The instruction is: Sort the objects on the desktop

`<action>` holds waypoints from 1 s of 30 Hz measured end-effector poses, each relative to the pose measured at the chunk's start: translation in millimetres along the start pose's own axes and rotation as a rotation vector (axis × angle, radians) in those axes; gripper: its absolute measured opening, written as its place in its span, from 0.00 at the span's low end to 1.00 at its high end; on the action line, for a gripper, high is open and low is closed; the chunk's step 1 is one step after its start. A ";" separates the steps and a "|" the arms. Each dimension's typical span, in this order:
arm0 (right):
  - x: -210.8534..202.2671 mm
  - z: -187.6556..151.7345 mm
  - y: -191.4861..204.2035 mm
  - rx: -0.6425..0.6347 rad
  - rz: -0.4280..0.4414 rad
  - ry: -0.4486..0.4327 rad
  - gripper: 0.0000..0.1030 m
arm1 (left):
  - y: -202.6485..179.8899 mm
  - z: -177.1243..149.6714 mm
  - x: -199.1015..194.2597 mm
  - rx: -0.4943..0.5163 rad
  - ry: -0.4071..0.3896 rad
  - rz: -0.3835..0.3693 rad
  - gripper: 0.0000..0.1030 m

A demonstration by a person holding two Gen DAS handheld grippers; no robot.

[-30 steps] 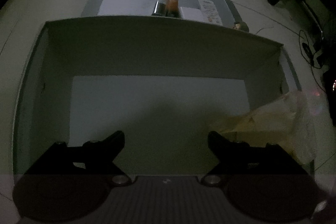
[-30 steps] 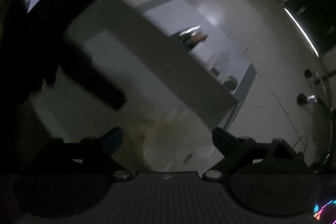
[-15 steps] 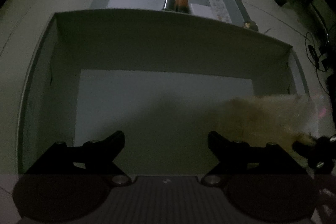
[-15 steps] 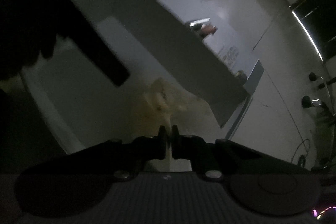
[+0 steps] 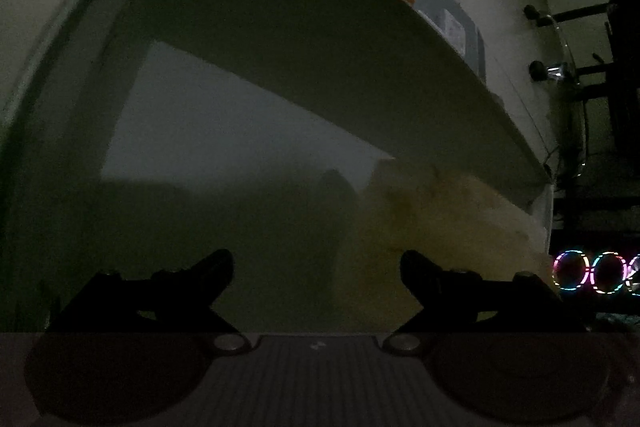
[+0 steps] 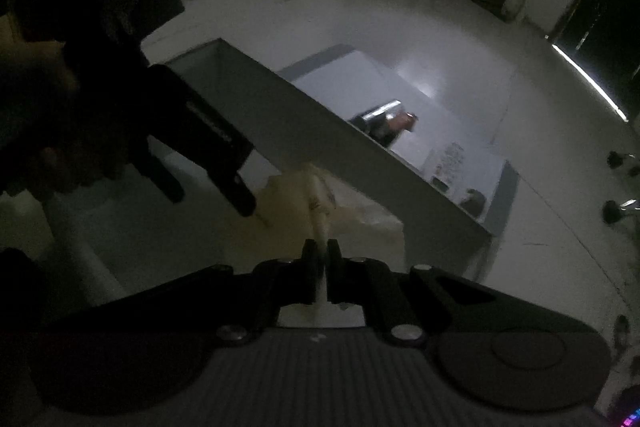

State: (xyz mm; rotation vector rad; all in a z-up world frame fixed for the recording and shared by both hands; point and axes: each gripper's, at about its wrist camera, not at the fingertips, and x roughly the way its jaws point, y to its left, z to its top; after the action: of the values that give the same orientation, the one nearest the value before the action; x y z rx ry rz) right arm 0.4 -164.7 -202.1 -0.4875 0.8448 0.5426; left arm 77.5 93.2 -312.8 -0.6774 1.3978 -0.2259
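- Left wrist view: the left gripper (image 5: 316,267) hangs inside the white box (image 5: 320,39), jaws apart and opening wider, nothing pinched between them. The crinkly yellowish plastic bag (image 5: 440,219) sits ahead and to the right of the fingers, tucked in the box corner. It's dark and smeary here, so I'd guess a grab at the bag could easily miss, or a finger could bump the box wall and shove the whole box.
- Right wrist view: the right gripper (image 6: 320,247) is clamped tight on a thin twisted bit of the plastic bag (image 6: 296,203), with the rest of the bag resting in the box (image 6: 304,107). That pinch looks tiny, so a lift could let the film slip out or stretch and tear.
- Same view: the left gripper (image 6: 224,163) points down right beside the bag, really close to the right one. If both go for the same spot, they might clash, or pull the bag opposite ways and spill whatever's inside, which I can't make out.
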 end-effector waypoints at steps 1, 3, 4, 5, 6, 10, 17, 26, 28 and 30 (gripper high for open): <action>4.8 -1.2 -2.5 0.011 0.006 -0.005 0.05 | -1.6 1.0 2.9 0.014 -0.004 -0.004 0.91; 14.3 -3.7 -7.4 0.033 0.017 -0.016 0.05 | -5.3 3.0 7.9 0.045 -0.013 0.001 0.91; 19.1 -4.9 -9.9 0.044 0.022 -0.022 0.05 | -7.6 3.9 9.8 0.064 -0.018 0.014 0.91; 23.5 -6.6 -12.4 0.056 0.027 -0.019 0.05 | -9.5 3.8 10.1 0.081 -0.022 0.020 0.91; 26.1 -10.2 -15.3 0.072 0.026 0.013 0.05 | -11.2 3.2 9.7 0.096 -0.026 0.024 0.91; 36.6 -24.8 -26.3 0.134 0.022 0.143 0.05 | -19.1 -1.6 10.5 0.175 -0.037 0.050 0.92; 62.9 -36.5 -28.6 0.201 0.039 0.242 0.06 | -59.0 -13.8 19.0 0.479 -0.083 0.141 0.92; 57.6 -36.9 -35.6 0.286 0.062 0.281 0.26 | -92.4 -22.6 31.2 0.720 -0.099 0.180 0.67; 57.1 -36.0 -34.6 0.297 0.061 0.281 0.29 | -83.5 -21.9 30.8 0.722 -0.071 0.153 0.42; 59.6 -35.0 -33.5 0.297 0.047 0.289 0.29 | -75.2 -19.1 35.7 0.702 -0.037 0.153 0.37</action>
State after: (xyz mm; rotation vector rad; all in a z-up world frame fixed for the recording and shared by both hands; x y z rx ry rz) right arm 34.2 -196.2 -263.5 -0.2763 1.1944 0.3845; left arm 84.0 8.9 -300.8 0.0063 1.2165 -0.5449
